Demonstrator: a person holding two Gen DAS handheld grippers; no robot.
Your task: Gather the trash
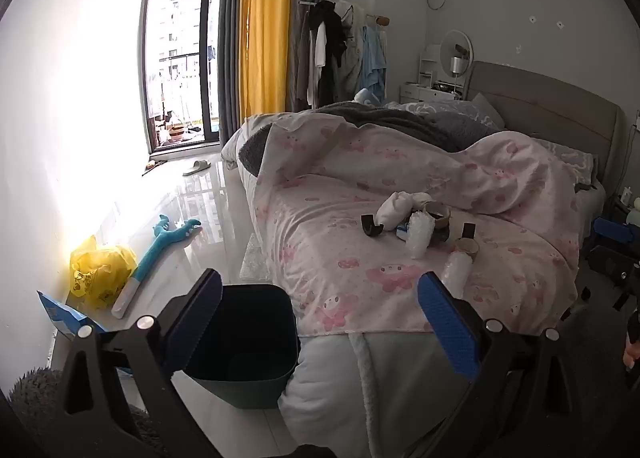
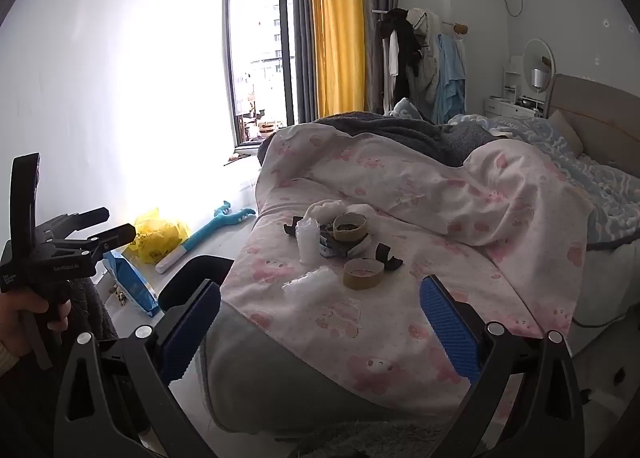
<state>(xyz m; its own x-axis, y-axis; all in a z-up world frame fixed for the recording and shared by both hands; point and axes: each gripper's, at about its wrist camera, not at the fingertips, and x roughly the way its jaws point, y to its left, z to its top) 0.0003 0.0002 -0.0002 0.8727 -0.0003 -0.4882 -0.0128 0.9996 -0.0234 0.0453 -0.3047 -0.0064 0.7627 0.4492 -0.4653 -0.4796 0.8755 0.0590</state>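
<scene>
Your left hand-held gripper [image 2: 120,223] reads "GenRobot.AI" in the right view only, while only the left view shows inside the dark bin [image 1: 244,342] at the bed's [image 1: 400,266] near corner, and both it and your right hand-held gripper [image 2: 320,318] gape wide, holding nothing, with the trash pile [image 2: 344,238] near the bed's foot edge.

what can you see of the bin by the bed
The bin is a dark, squarish plastic tub with rounded corners and a smooth rim, standing upright and open on the pale glossy floor. As far as its inside shows, it looks empty. It sits at the foot corner of the bed, apparently against the hanging quilt. The left tongs hover open above it.
</scene>
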